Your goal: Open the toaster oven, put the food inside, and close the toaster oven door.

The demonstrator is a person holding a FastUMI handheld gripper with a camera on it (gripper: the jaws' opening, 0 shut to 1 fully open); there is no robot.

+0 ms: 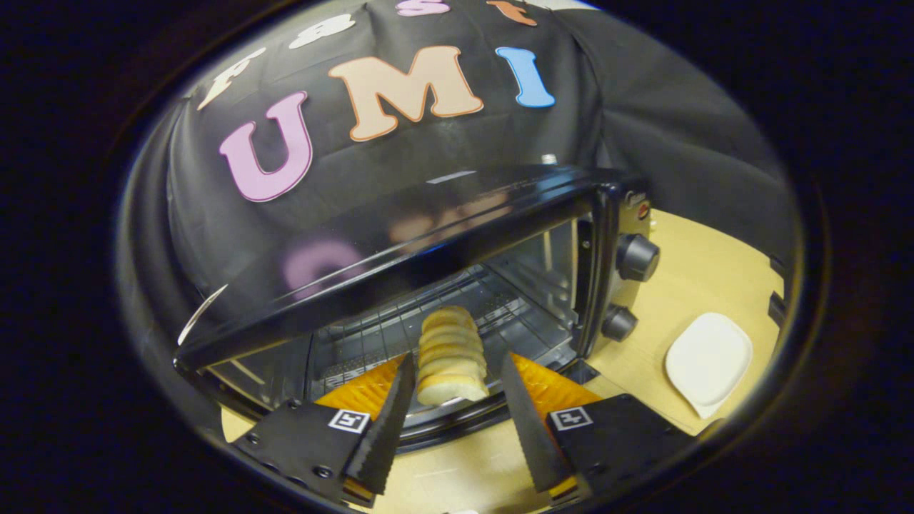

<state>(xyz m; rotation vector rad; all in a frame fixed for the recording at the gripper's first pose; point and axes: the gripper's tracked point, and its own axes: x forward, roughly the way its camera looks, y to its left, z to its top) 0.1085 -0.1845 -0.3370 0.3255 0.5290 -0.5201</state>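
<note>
The black toaster oven [400, 228] stands open on the wooden table, its wire rack [371, 335] showing inside. A pale ridged bread roll [450, 353] lies lengthwise on the rack, its near end at the oven's mouth. My gripper [457, 360] is open, with one finger on each side of the roll's near end. A narrow gap shows on the right side, and the left fingertip [400, 385] is very close to the roll. The lowered door's edge [457, 427] curves just beneath the fingers.
Two black knobs [638, 257] sit on the oven's right panel. A white empty dish [708, 363] lies on the wooden table [685, 278] to the right of the oven. Black cloth walls close in behind and to the right.
</note>
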